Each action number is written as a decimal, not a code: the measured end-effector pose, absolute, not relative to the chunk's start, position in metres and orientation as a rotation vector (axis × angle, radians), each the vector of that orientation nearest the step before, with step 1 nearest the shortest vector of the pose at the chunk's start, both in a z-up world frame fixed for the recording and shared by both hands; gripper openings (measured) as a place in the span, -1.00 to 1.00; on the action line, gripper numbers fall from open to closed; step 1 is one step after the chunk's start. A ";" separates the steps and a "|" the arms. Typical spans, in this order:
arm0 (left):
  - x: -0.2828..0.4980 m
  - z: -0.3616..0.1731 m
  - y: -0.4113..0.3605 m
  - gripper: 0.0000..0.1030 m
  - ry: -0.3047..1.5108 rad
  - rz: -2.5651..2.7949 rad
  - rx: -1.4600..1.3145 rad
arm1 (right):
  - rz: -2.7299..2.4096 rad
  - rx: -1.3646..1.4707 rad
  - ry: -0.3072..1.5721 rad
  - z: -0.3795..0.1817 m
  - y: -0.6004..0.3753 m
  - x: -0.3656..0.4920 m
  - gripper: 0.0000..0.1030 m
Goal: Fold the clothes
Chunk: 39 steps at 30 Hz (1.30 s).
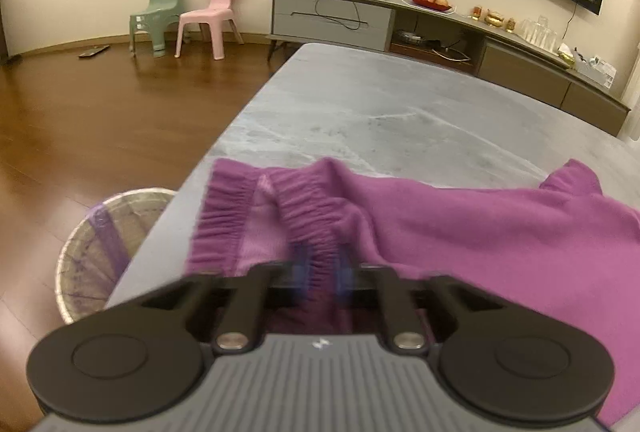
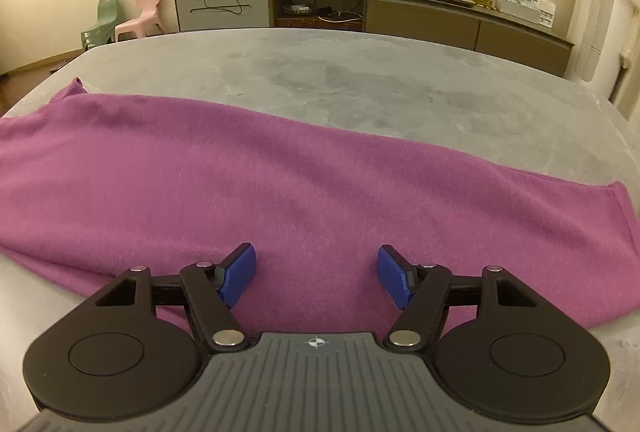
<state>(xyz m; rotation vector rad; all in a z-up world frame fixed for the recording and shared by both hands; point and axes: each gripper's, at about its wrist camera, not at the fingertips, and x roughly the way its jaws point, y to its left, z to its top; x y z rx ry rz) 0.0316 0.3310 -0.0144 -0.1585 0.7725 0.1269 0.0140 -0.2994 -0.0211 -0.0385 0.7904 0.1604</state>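
- The left gripper (image 1: 322, 272) has its jaws drawn in tight on the gathered waistband (image 1: 308, 216) of the purple trousers (image 1: 460, 232), blurred there.
- The right gripper (image 2: 316, 274) points down at an angle over the trousers (image 2: 240, 172), its 2 blue pads (image 2: 240, 274) spread wide, nothing pinched.
- The trousers lie along the near part of a grey marbled table (image 2: 360, 80).
- A woven basket (image 1: 100, 244) stands on the wooden floor (image 1: 100, 120) beside the table.
- 2 small chairs (image 1: 208, 16) and a long sideboard (image 2: 400, 4) line the wall.
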 end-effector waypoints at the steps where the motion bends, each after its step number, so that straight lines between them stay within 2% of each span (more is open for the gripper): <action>1: 0.031 -0.013 0.334 -0.83 0.769 0.153 -0.161 | 0.150 -0.037 0.796 -0.021 -0.303 0.013 0.33; 2: 0.029 -0.011 0.335 -0.87 0.764 0.183 -0.147 | 0.134 -0.032 0.805 -0.018 -0.308 0.010 0.33; 3: 0.028 -0.009 0.336 -0.99 0.758 0.213 -0.133 | 0.131 -0.031 0.807 -0.019 -0.313 0.007 0.33; 8: 0.000 0.024 0.314 -0.95 0.691 0.192 -0.051 | 0.095 -0.022 0.812 -0.017 -0.337 -0.004 0.33; 11: -0.011 0.025 0.270 -0.94 0.708 0.030 0.030 | 0.057 -0.007 0.781 -0.011 -0.349 -0.006 0.33; 14: -0.004 0.003 0.230 -0.93 0.787 -0.076 0.124 | 0.062 0.012 0.773 -0.016 -0.356 0.003 0.33; 16: 0.000 -0.015 0.213 -0.94 0.815 -0.084 0.197 | 0.077 -0.023 0.794 -0.025 -0.359 0.010 0.40; 23: 0.056 -0.024 0.218 -0.94 0.787 0.032 0.175 | 0.075 -0.020 0.834 -0.021 -0.379 0.055 0.43; 28: 0.087 -0.021 0.203 -0.98 0.785 0.149 0.189 | 0.106 -0.002 0.767 -0.026 -0.373 0.068 0.45; 29: 0.086 -0.013 0.203 -0.97 0.783 0.151 0.171 | 0.117 0.003 0.750 -0.027 -0.373 0.068 0.44; 30: 0.081 -0.004 0.202 -0.96 0.769 0.148 0.150 | 0.118 0.019 0.738 -0.025 -0.378 0.065 0.35; 34: 0.043 0.023 0.187 -0.86 0.724 0.000 0.139 | 0.081 0.087 0.678 -0.011 -0.412 0.042 0.34; 39: 0.041 -0.014 0.172 -0.86 0.845 -0.002 0.269 | 0.047 0.012 0.724 -0.033 -0.438 0.044 0.29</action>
